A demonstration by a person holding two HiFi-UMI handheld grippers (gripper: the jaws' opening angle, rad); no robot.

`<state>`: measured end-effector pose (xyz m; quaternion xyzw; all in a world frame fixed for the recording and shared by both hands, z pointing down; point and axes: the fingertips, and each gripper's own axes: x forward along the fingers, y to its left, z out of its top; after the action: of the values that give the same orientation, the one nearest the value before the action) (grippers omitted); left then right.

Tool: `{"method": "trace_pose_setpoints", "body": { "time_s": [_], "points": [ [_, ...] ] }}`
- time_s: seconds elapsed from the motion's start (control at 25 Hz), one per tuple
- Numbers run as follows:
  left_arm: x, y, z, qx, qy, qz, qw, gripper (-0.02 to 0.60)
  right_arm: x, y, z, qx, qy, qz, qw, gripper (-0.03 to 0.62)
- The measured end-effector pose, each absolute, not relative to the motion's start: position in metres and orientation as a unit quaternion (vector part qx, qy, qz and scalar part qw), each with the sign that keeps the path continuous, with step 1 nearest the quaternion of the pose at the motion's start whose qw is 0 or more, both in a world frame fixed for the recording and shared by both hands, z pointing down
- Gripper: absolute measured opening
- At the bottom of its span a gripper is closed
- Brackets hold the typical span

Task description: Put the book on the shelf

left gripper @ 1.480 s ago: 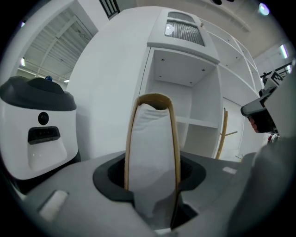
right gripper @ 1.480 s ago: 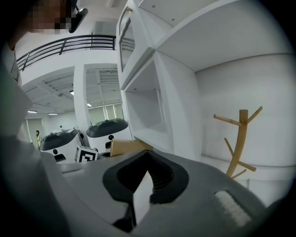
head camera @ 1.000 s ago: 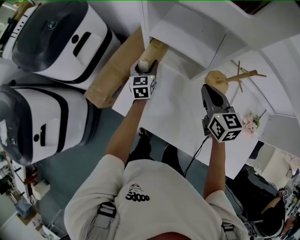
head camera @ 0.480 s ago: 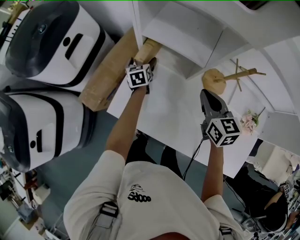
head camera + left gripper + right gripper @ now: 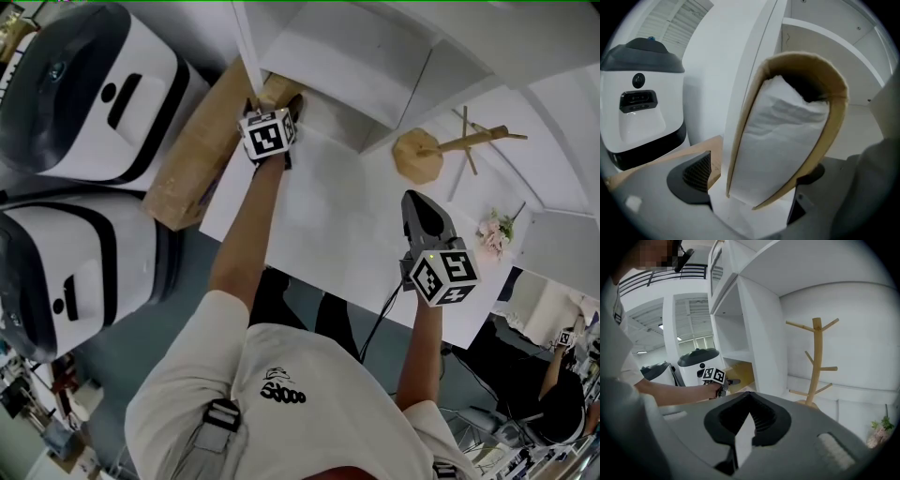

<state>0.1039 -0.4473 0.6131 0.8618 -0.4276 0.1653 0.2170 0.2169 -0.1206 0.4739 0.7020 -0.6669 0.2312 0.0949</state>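
The book [image 5: 278,89], tan-covered with white pages, stands on edge in the shelf's [image 5: 347,47] lower left compartment, against its side wall. My left gripper [image 5: 286,103] reaches in around it. In the left gripper view the book [image 5: 778,140] rises between the jaws of that gripper [image 5: 752,180]. The jaws are opening, and the left pad [image 5: 696,173] stands apart from the cover. My right gripper [image 5: 418,199] hovers over the white table [image 5: 319,216], shut and empty. In the right gripper view its tips [image 5: 747,404] meet, and the left gripper [image 5: 729,380] shows far off at the shelf [image 5: 759,333].
A wooden peg stand [image 5: 419,155] stands on the table between the shelf and my right gripper. Small pink flowers [image 5: 494,228] sit at the right. A cardboard box [image 5: 192,155] leans at the table's left edge, beside two big white machines [image 5: 84,84], [image 5: 66,272].
My left gripper has pushed forward with the book, deeper into the shelf compartment. The right gripper has stayed shut and drifted slightly back toward the body.
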Motion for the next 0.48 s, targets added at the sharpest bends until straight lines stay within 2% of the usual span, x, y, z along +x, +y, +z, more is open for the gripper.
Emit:
{"method": "trace_pose_setpoints", "body": {
  "time_s": [0.48],
  "points": [
    [0.122,-0.464,0.614,0.856,-0.438,0.160,0.222,0.534,0.217,-0.109,0.474,0.710,-0.659,0.231,0.094,0.002]
  ]
}}
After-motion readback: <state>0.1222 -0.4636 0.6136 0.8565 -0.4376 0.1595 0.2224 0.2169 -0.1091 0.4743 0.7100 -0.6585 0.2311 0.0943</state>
